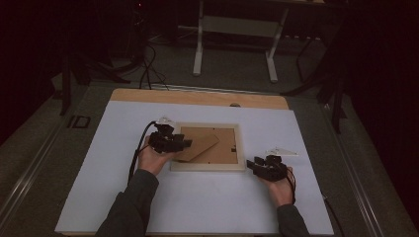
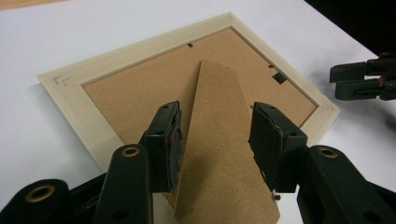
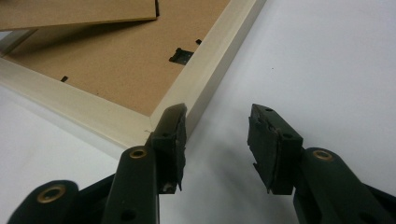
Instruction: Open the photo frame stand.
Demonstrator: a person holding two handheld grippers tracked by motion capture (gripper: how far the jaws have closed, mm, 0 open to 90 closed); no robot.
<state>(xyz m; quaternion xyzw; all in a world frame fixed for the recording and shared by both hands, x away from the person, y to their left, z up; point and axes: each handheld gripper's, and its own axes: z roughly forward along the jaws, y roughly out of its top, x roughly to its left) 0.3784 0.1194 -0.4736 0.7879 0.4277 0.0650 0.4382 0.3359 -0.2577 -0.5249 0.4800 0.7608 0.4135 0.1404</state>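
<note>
A pale wooden picture frame (image 1: 208, 168) lies face down on the white-covered table (image 1: 207, 207), its brown fibreboard backing (image 1: 228, 138) turned upward. A brown fibreboard easel stand (image 1: 196, 146) rises at a tilt from that backing toward the frame's left edge. The left hand-held gripper (image 1: 184, 144) sits over the frame's left side, and in the left gripper view (image 2: 215, 135) its jaws stand spread on either side of the stand: the left jaw lies against or just beside the stand's edge, while the right jaw is apart from it, so nothing is pinched. The right hand-held gripper (image 1: 253, 164) rests just beside the frame's near right corner. In the right gripper view (image 3: 215, 140) its jaws are spread wide, the left jaw at the frame's corner, whether touching cannot be told, and the right jaw over bare table. The high view gives the overall layout and both forearms. The left gripper view adds the corner staples (image 2: 61, 80) in the frame and a small black turn clip (image 2: 280, 77) on the backing. The right gripper view shows a black clip (image 3: 181, 56) near the frame's inner edge and the stand's raised edge (image 3: 79, 18) above the backing.
</note>
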